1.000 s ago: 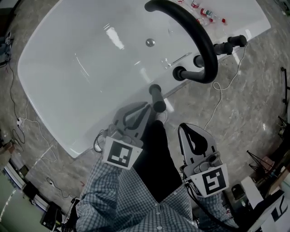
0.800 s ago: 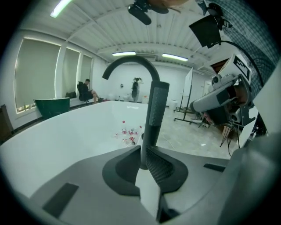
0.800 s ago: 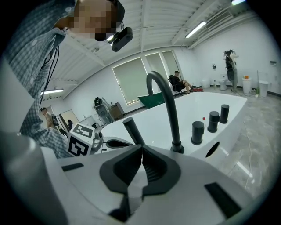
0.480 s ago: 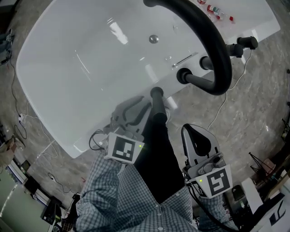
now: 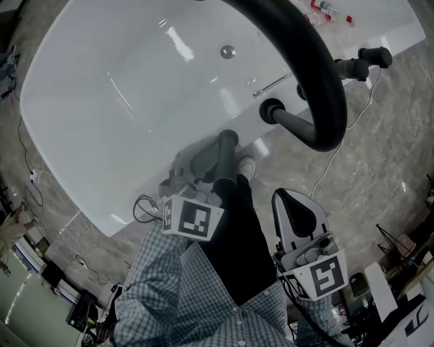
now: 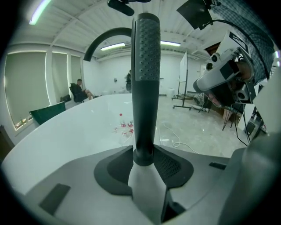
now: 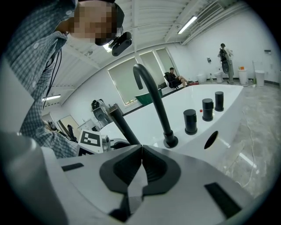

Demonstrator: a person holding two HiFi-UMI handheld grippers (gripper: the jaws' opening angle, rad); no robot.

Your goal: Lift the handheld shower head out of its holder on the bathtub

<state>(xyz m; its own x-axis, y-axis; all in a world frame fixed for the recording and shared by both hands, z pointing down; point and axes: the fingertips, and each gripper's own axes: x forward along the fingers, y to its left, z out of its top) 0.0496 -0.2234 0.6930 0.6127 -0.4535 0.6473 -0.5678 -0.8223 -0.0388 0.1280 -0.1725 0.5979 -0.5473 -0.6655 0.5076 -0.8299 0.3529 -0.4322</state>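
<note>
The left tool (image 5: 207, 154) stands wide, its jaws having just been opening, with the dark shower head handle (image 6: 145, 79) upright between them. Whether the pads touch it is hard to make out. The handle's lower end and its holder are hidden behind the jaws, at the 5 o'clock rim of the white bathtub (image 5: 102, 101). The right tool (image 7: 141, 151), at 4 o'clock from the left one, is closed on nothing. The black faucet spout (image 5: 308, 74) arcs at 1 o'clock, its top cut off by the frame edge. The small bottles (image 5: 325, 8) beyond it are partly cut off too.
</note>
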